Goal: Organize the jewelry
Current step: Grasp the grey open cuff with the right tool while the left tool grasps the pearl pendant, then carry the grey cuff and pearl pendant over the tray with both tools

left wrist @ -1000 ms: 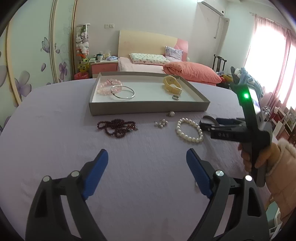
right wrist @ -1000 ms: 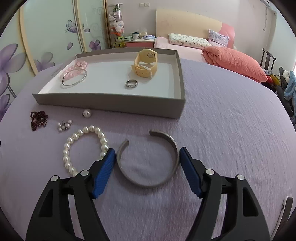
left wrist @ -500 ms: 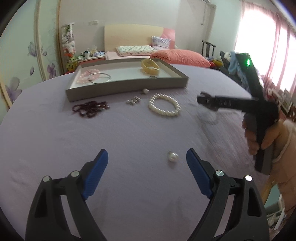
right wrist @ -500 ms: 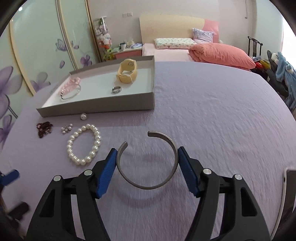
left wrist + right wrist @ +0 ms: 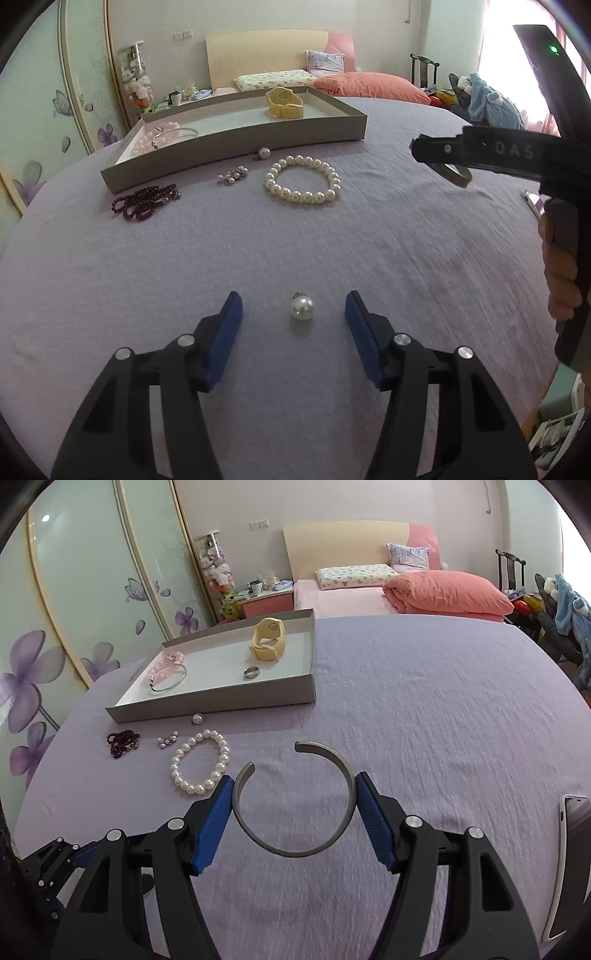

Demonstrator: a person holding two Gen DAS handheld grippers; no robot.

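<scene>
The job looked partly done. In the gray box (image 5: 221,705), at the upper left of the right view, there already lay a pink bead bracelet (image 5: 166,666), a thin silver bangle (image 5: 170,681), a small ring (image 5: 252,672) and a yellow watch (image 5: 267,639).

The right tongs (image 5: 294,794) were closed on a gray open bangle (image 5: 295,805), holding it by both sides above the cloth. I think it was meant for the box next.

The left tongs (image 5: 293,315) were open. A loose pearl (image 5: 302,307) sat on the cloth between the two blue tips, low in the middle of the left view, touching neither.

More things waited in front of the box: a white pearl bracelet (image 5: 302,180), a dark red bead string (image 5: 144,201), a little clump of small pearls (image 5: 232,176) and one more single pearl (image 5: 263,152) right by the box wall.

All of it lay on a purple cloth (image 5: 424,720) with a bumpy weave. A phone (image 5: 565,864) rested at the lower right edge. Behind was a bed (image 5: 354,594) with an orange quilt (image 5: 447,590), and sliding doors with purple flowers (image 5: 74,609) on the left.
</scene>
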